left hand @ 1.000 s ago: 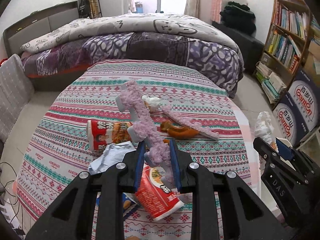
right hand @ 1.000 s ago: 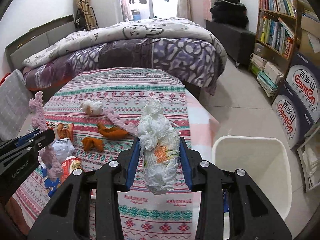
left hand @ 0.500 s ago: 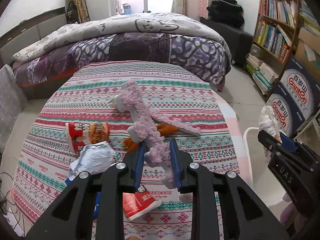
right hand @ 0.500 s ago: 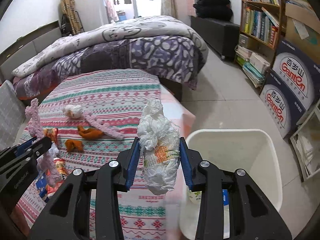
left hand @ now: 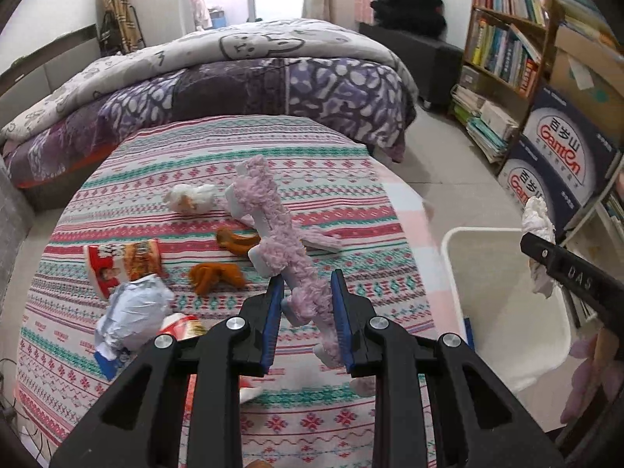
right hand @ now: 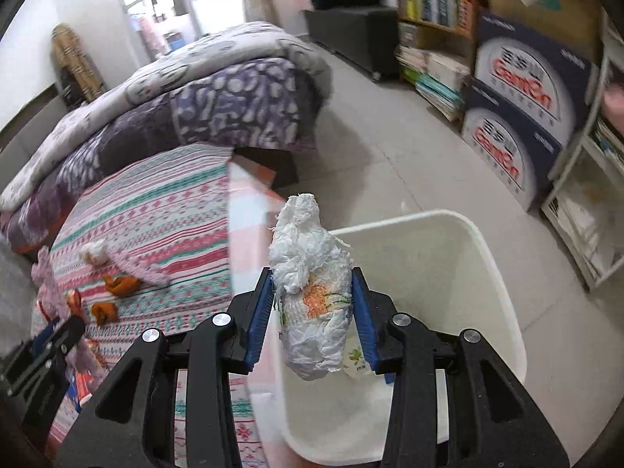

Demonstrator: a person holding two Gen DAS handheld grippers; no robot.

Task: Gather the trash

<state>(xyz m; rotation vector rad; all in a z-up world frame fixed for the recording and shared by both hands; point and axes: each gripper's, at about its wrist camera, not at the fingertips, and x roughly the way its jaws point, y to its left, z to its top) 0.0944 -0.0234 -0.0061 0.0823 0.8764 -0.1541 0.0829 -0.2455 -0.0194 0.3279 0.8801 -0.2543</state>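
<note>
Crumpled tissue wad (right hand: 312, 288) hangs over the white bin (right hand: 487, 257) as the right gripper (right hand: 312, 312) loosens its jaws; the left gripper (left hand: 306, 312) clenches pink fuzzy strip (left hand: 273, 226). Release near the bin's table-side rim risks a miss.

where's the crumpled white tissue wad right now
In the right wrist view the crumpled white tissue wad sits between the jaws of the right hand-held gripper, which are opening, above the white bin beside the striped table.

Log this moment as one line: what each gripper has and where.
left gripper: shut on fuzzy pink strip above striped table | right gripper: jaws opening, crumpled white tissue wad between them over white bin
</note>
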